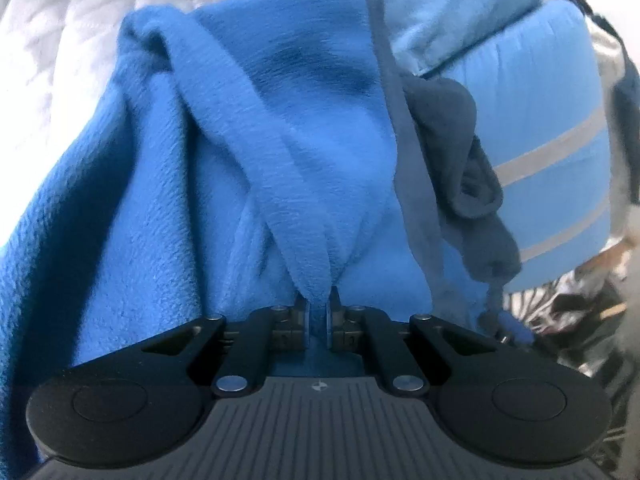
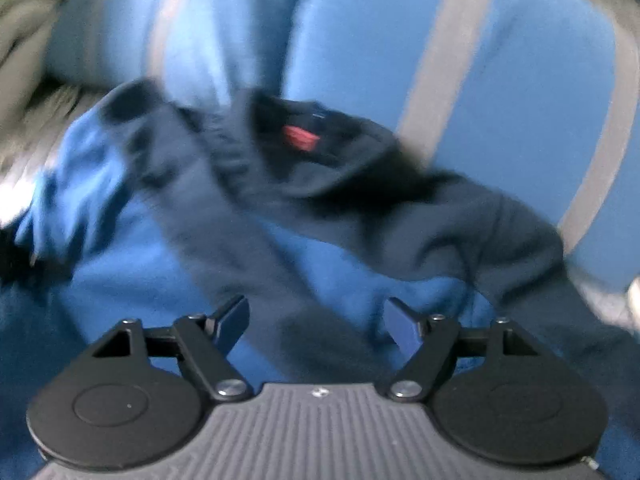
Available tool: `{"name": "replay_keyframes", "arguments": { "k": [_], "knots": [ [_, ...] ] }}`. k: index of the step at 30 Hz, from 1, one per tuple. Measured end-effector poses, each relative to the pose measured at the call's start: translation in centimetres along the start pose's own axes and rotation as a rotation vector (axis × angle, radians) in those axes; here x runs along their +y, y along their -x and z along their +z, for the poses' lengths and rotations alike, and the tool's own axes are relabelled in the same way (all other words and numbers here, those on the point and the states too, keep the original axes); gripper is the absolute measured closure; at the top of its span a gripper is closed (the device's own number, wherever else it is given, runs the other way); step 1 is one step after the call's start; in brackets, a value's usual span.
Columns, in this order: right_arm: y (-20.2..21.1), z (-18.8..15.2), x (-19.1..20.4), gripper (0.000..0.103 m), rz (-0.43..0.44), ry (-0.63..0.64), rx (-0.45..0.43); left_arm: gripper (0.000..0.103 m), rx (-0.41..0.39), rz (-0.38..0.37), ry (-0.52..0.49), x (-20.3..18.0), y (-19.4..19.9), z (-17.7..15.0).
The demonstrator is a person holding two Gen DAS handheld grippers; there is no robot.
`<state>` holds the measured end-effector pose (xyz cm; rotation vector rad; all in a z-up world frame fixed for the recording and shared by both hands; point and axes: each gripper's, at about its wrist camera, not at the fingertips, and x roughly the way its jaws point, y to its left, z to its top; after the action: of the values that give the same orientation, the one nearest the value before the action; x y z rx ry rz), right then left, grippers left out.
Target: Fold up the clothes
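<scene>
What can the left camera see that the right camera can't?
Only the left wrist view shows the left gripper pinching a fold of the blue fleece garment, and a white quilted cover behind it.

Only the right wrist view shows the right gripper open and holding nothing, and a small red label inside the dark navy collar. That view is blurry.

Both show the blue fleece, the dark navy part of it, and a lighter blue cloth with grey stripes.
</scene>
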<state>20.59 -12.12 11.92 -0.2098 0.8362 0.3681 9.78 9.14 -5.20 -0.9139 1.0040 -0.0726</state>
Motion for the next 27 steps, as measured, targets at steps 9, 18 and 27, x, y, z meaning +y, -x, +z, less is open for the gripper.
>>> {"name": "replay_keyframes", "arguments": {
  "k": [9, 18, 27],
  "knots": [
    [-1.3, -0.9, -3.6, 0.027, 0.037, 0.024, 0.172, 0.096, 0.018, -0.003, 0.007, 0.5, -0.2, 0.4],
    [-0.1, -3.6, -4.3, 0.032, -0.103, 0.089, 0.212, 0.096, 0.02, -0.002, 0.006, 0.4, -0.2, 0.3],
    [2.2, -0.6, -1.5, 0.031, -0.011, 0.073, 0.059, 0.096, 0.019, 0.006, 0.002, 0.2, -0.2, 0.2]
  ]
}}
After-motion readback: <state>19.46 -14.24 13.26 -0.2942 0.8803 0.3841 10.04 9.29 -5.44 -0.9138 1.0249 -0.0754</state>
